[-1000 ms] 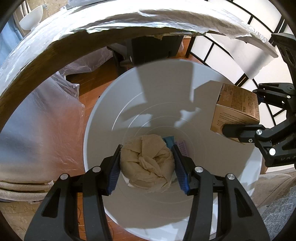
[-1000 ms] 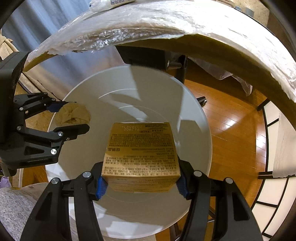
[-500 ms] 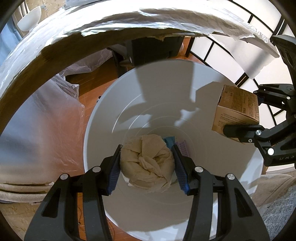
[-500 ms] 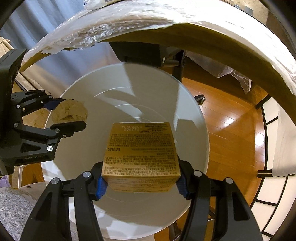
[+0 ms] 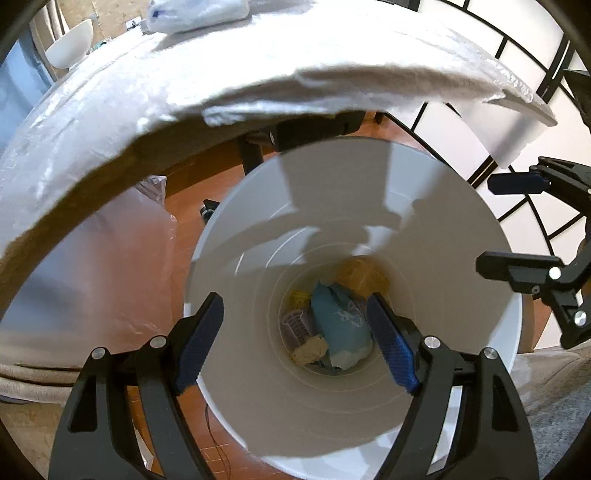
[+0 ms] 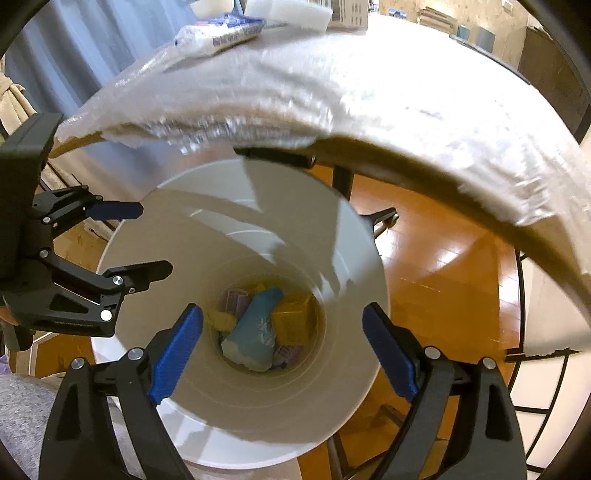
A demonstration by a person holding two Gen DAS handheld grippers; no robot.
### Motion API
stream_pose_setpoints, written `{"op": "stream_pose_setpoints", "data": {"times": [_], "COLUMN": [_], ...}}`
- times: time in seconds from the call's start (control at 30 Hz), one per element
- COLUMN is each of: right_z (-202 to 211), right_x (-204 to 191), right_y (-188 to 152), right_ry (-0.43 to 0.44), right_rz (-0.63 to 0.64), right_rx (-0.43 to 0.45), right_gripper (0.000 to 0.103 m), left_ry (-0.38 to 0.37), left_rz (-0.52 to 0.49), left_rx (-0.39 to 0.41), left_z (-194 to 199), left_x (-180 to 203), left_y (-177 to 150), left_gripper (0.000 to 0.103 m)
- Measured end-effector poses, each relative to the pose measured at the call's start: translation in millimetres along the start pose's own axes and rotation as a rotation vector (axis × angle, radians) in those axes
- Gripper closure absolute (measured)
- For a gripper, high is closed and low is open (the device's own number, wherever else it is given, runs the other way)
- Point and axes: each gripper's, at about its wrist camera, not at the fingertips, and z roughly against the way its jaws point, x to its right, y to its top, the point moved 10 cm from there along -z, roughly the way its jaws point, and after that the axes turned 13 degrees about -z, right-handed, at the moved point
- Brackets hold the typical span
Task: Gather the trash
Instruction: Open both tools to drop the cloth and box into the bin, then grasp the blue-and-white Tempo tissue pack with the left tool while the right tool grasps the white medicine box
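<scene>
While both grippers hang over the mouth of the white bin [image 5: 443,266], their jaws have just been opening and nothing is left between them: the left gripper [image 5: 295,339] stands spread with its blue pads apart and bare, and the right gripper [image 6: 282,345] is spread the same way, also bare. The trash now lies at the bottom of the bin, which stands on the wooden floor just below the near edge of the plastic-covered bench [image 6: 406,92]. There a crumpled beige paper wad [image 5: 308,350] rests beside a light blue packet [image 5: 341,325], with the yellow-brown box [image 6: 293,319] against the packet and a small purple item [image 5: 297,325] next to them. The step in hand looks like the release and the retreat from the bin. To do it well, I would keep the jaws wide until both grippers are clear of the rim, lift straight up rather than sideways so no finger catches the bin wall or tips it, and keep the two grippers apart, since they hang close to each other over the same opening. More rubbish appears to wait near the far edge of the bench, a white and blue wrapped packet [image 6: 218,33] among it, so the next reach likely goes there, rising past the overhanging plastic sheet without snagging it.
</scene>
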Motion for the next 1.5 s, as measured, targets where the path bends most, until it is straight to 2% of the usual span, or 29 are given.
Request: {"op": "stream_pose_setpoints", "data": {"times": [0.1,0.23,0.3,0.4,0.47,0.57,0.7,0.77,0.9,0.93,1.03,1.2,1.3,1.37,1.5], "right_z": [17,53,73,108,124,132,131,129,125,127,114,92,77,68,53], "right_x": [-3,-9,-15,-17,-14,-7,11,18,29,31,28,26,25,21,8], "right_y": [8,21,32,57,77,105,141,157,182,185,199,224,238,249,265], "right_ry": [0.012,0.035,0.036,0.011,-0.011,-0.037,-0.142,-0.153,-0.192,-0.183,-0.108,-0.009,0.002,-0.008,-0.033], "right_rz": [0.003,0.008,0.019,0.036,0.032,0.006,-0.041,-0.07,-0.134,-0.136,-0.163,-0.203,-0.188,-0.15,-0.066], "right_rx": [0.038,0.107,0.163,0.298,0.368,0.419,0.472,0.511,0.567,0.568,0.496,0.43,0.373,0.354,0.348], "right_gripper": [0.013,0.012,0.008,0.004,0.004,0.004,0.004,0.004,0.004,0.004,0.004,0.004,0.004,0.004,0.004], "left_ry": [0.014,0.01,0.027,0.061,0.099,0.112,0.109,0.159,0.204,0.203,0.192,0.232,0.28,0.291,0.21], "left_rz": [-0.004,-0.008,-0.011,-0.005,0.021,0.077,0.141,0.161,0.166,0.165,0.157,0.114,0.072,0.08,0.166], "left_rx": [0.018,0.058,0.117,0.258,0.332,0.341,0.353,0.35,0.312,0.304,0.279,0.238,0.228,0.224,0.218], "left_z": [12,41,65,109,128,133,124,124,112,110,100,90,87,83,72], "left_x": [-1,-1,-1,-6,-17,-32,-52,-64,-80,-81,-86,-90,-94,-98,-106], "left_y": [-1,3,12,32,45,56,68,71,86,88,96,108,117,122,126], "left_gripper": [0.014,0.014,0.014,0.001,0.001,0.001,0.001,0.001,0.001,0.001,0.001,0.001,0.001,0.001,0.001]}}
